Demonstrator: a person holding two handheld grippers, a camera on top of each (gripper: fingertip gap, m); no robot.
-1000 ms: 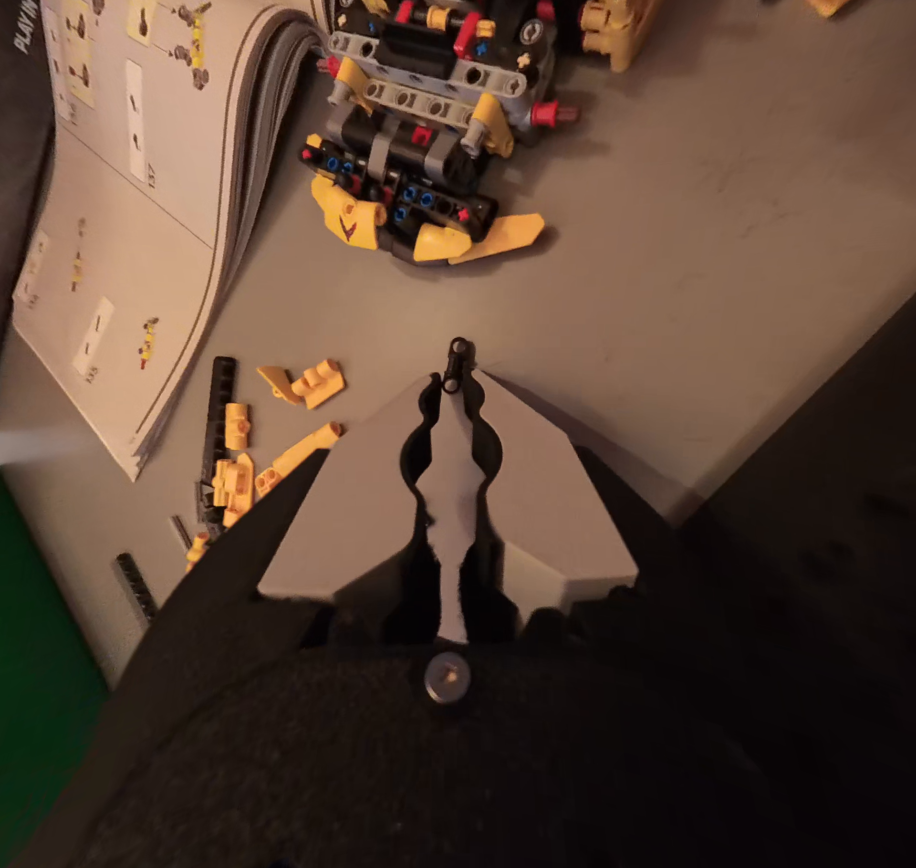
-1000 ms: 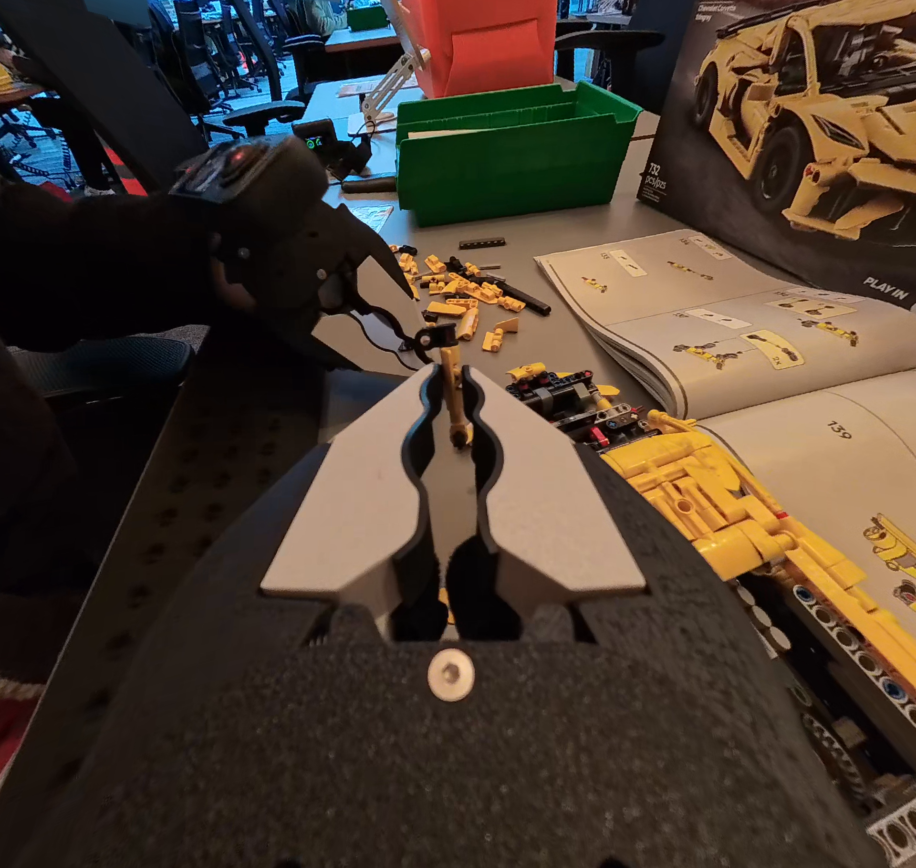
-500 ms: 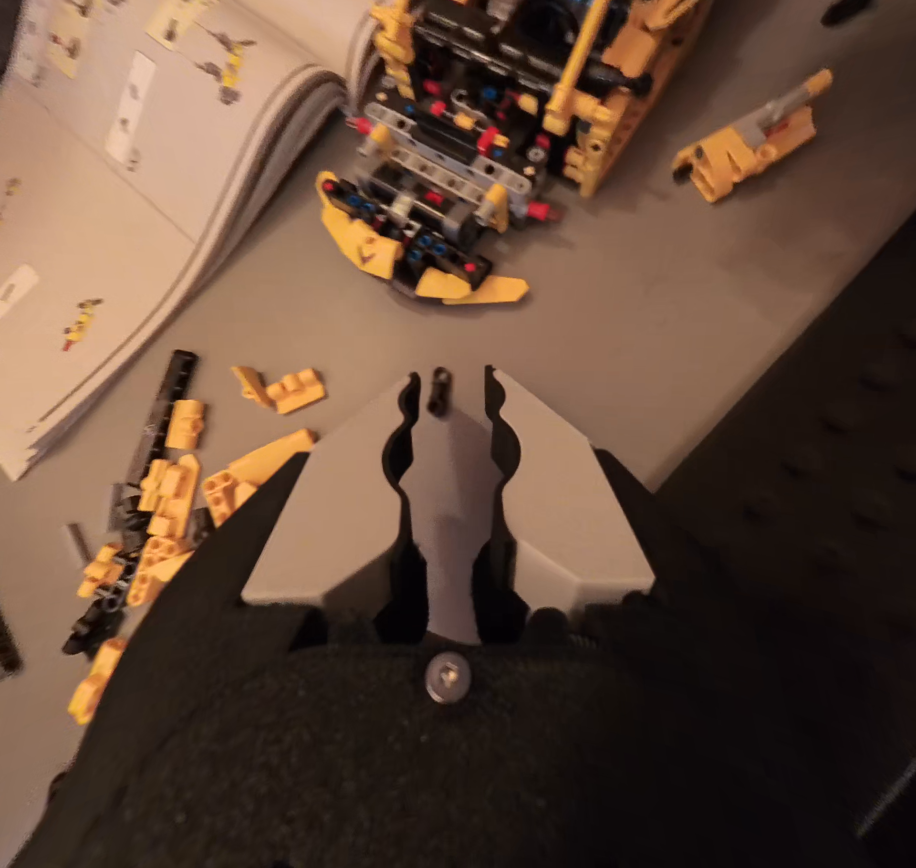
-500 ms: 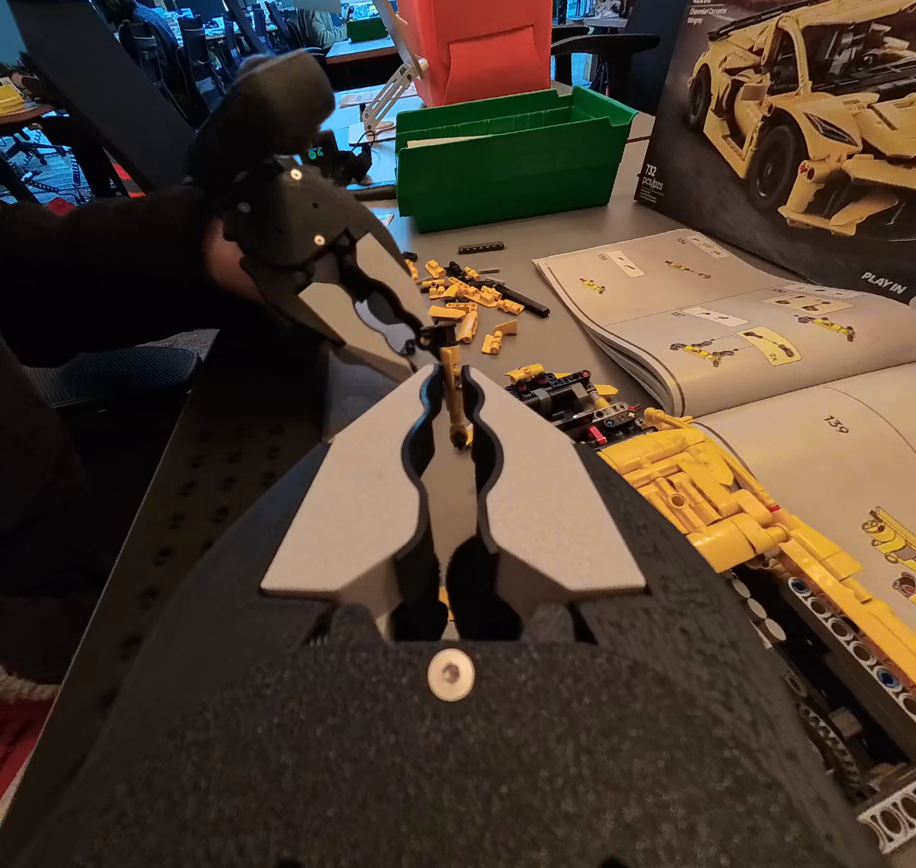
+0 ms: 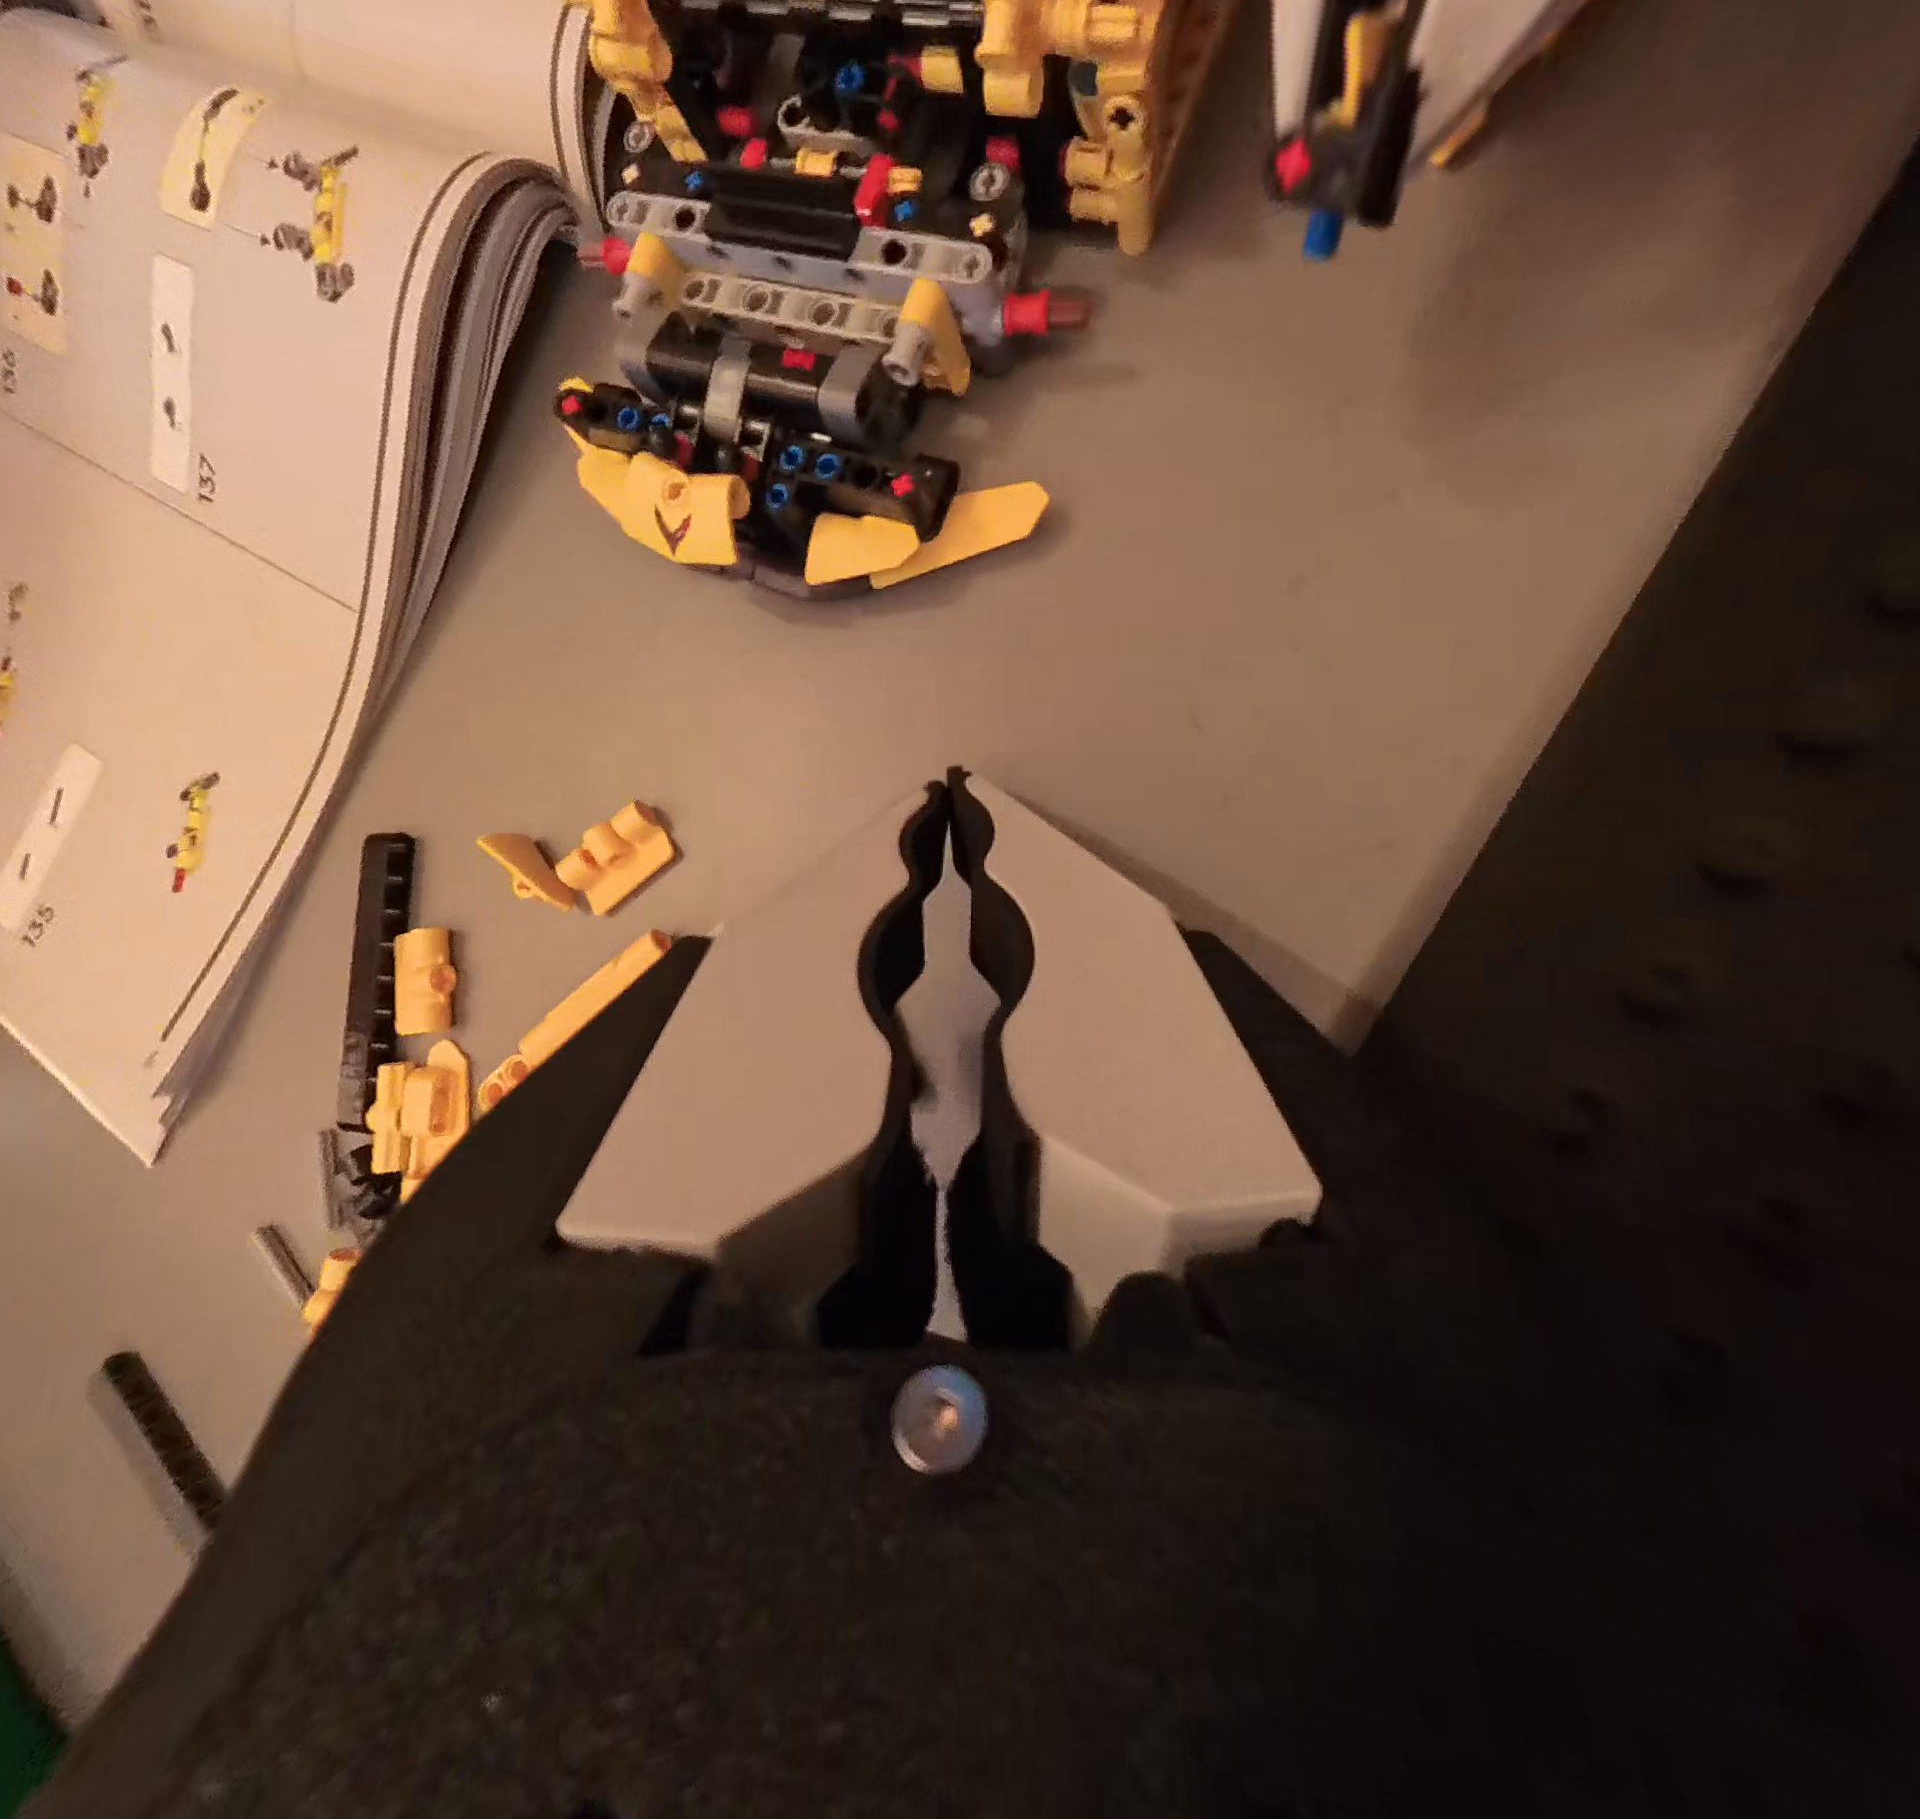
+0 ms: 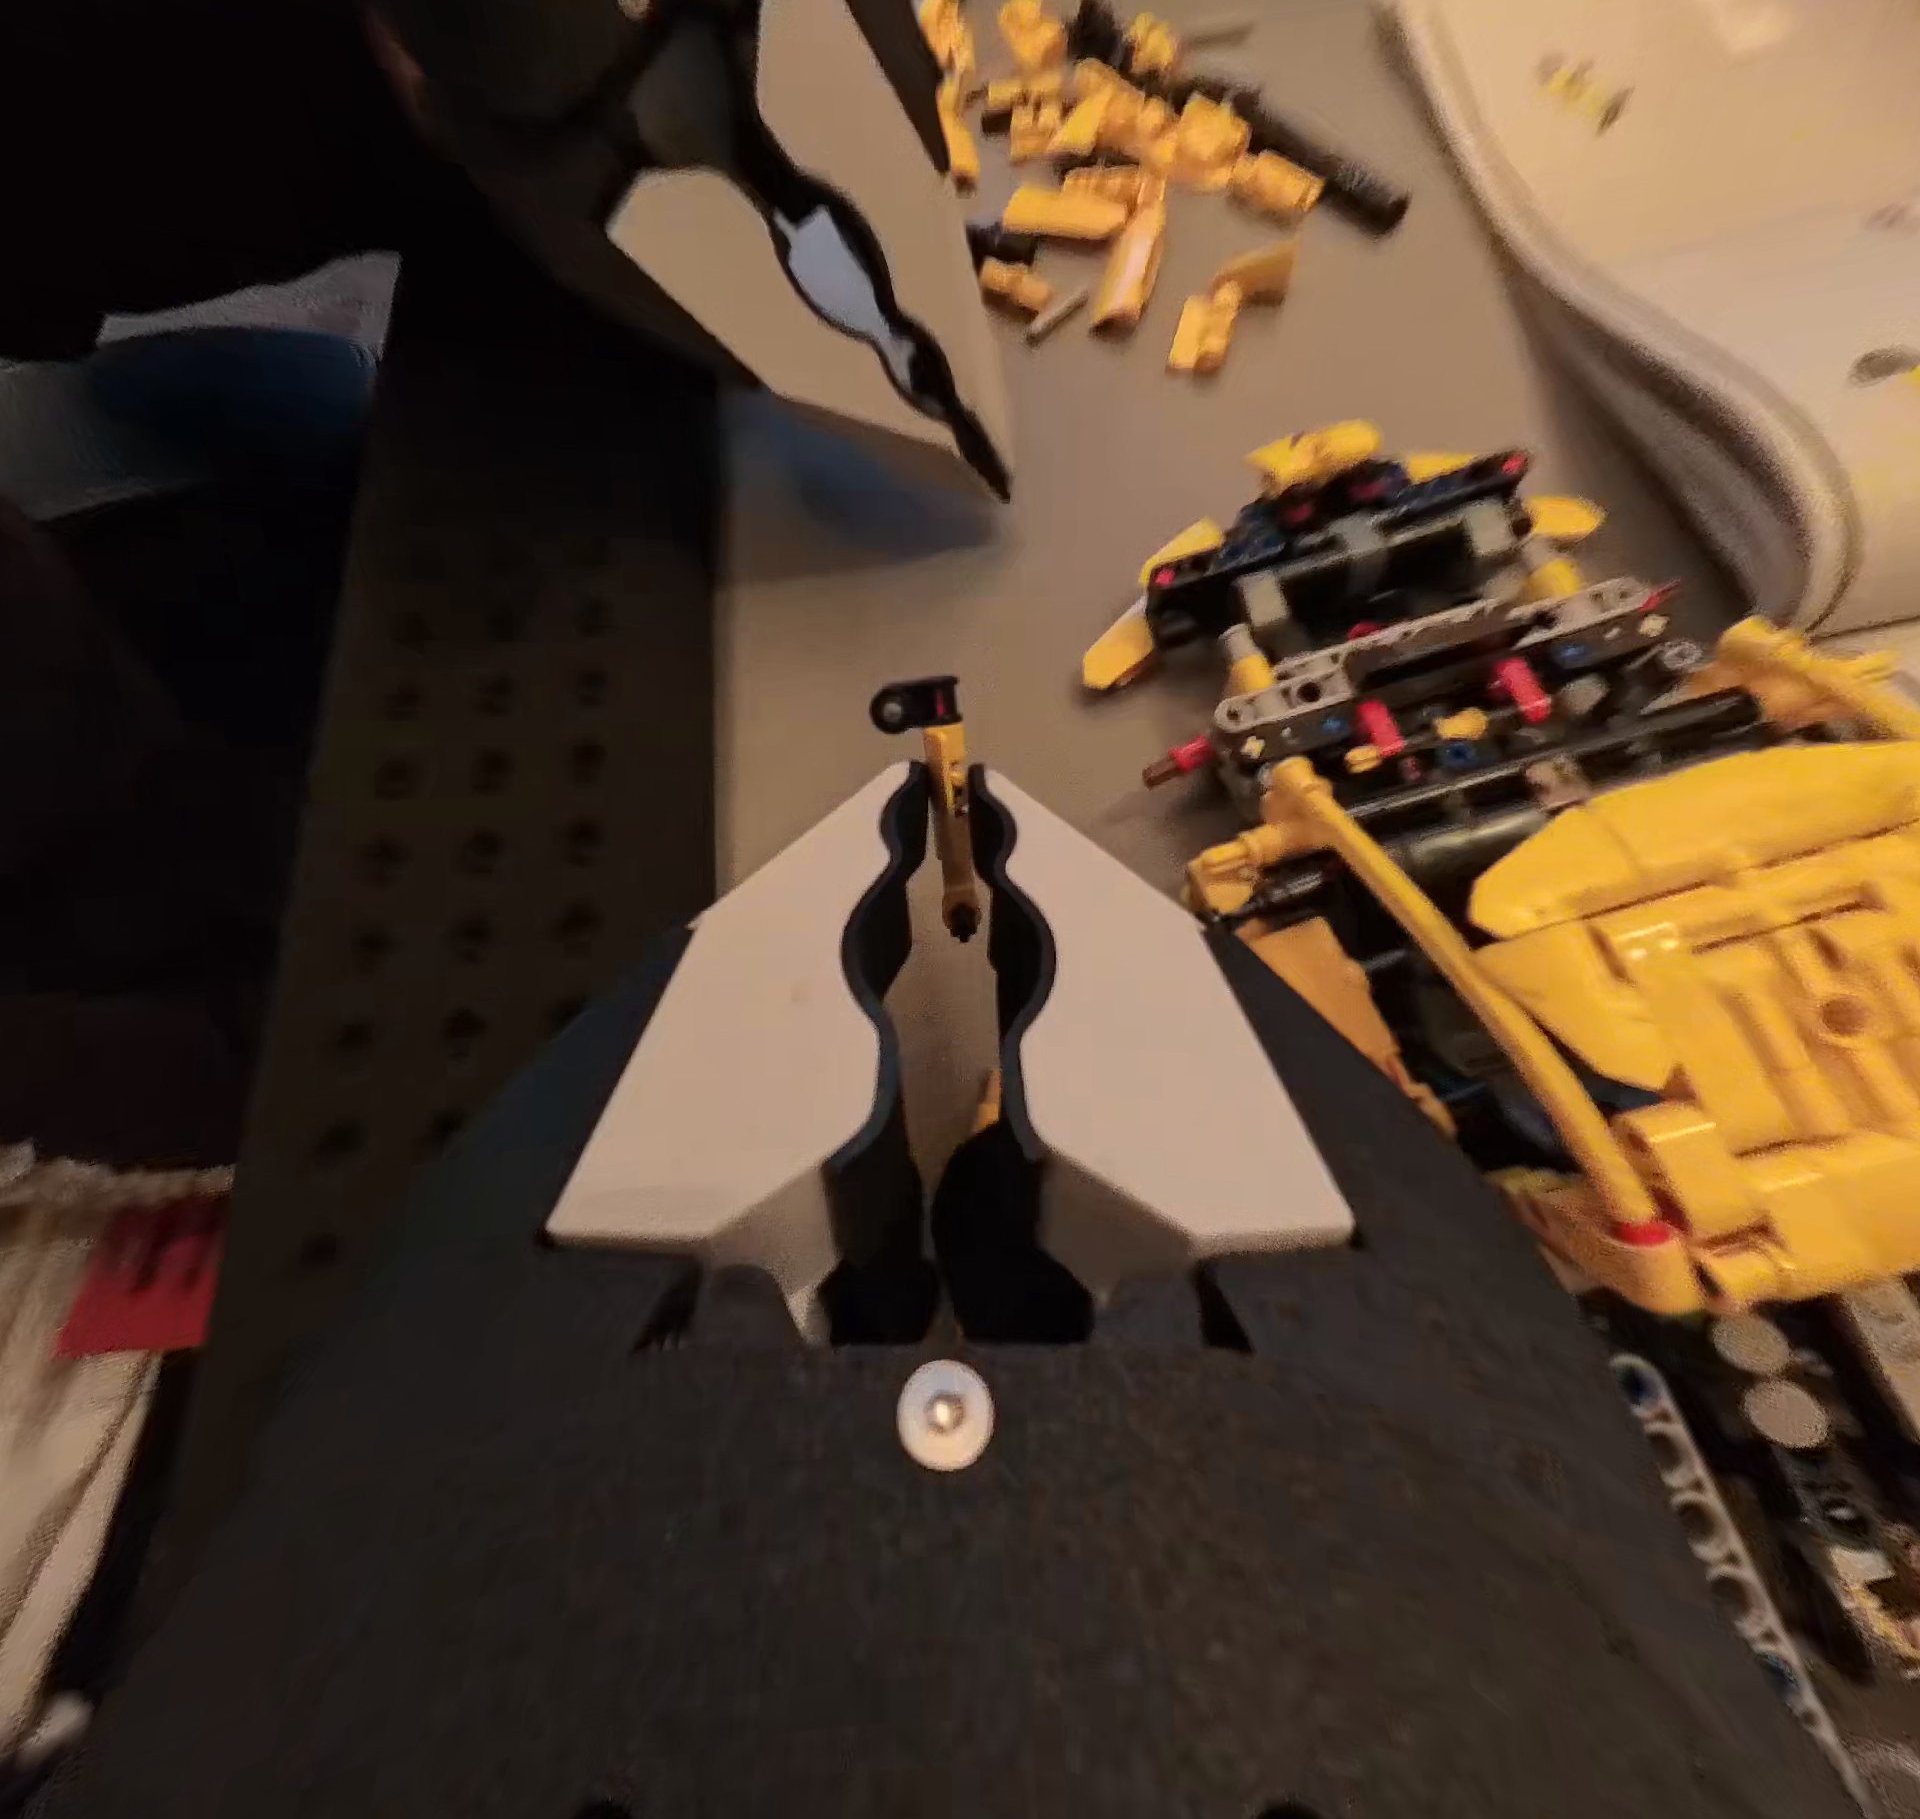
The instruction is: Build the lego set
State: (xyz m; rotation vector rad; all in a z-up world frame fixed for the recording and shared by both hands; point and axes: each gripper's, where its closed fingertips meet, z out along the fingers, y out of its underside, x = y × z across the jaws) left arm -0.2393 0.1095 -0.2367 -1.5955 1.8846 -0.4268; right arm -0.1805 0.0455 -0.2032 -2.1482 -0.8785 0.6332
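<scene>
The part-built yellow and black lego car (image 5: 810, 315) stands on the grey table (image 5: 1195, 626); it also shows in the right wrist view (image 6: 1507, 834). My right gripper (image 6: 945, 782) is shut on a thin yellow rod (image 6: 951, 834) with a small black connector (image 6: 914, 704) on its far end, held above the table to the left of the car. It shows at the top right of the left wrist view (image 5: 1340, 107). My left gripper (image 5: 951, 793) is shut and empty, in front of the car's nose; in the right wrist view (image 6: 966, 450) it hangs beyond the rod.
An open instruction booklet (image 5: 208, 419) lies left of the car, also seen in the right wrist view (image 6: 1662, 211). Loose yellow and black pieces (image 5: 416, 990) lie by its corner (image 6: 1122, 159). A dark perforated board (image 5: 1662, 938) borders the table edge (image 6: 468, 834). My right fingertips sit around 10 centimetres from my left ones.
My left gripper let go of the black connector, drew back and shut empty. The connector stays on the yellow rod. My right gripper tipped down toward the table with the rod.
</scene>
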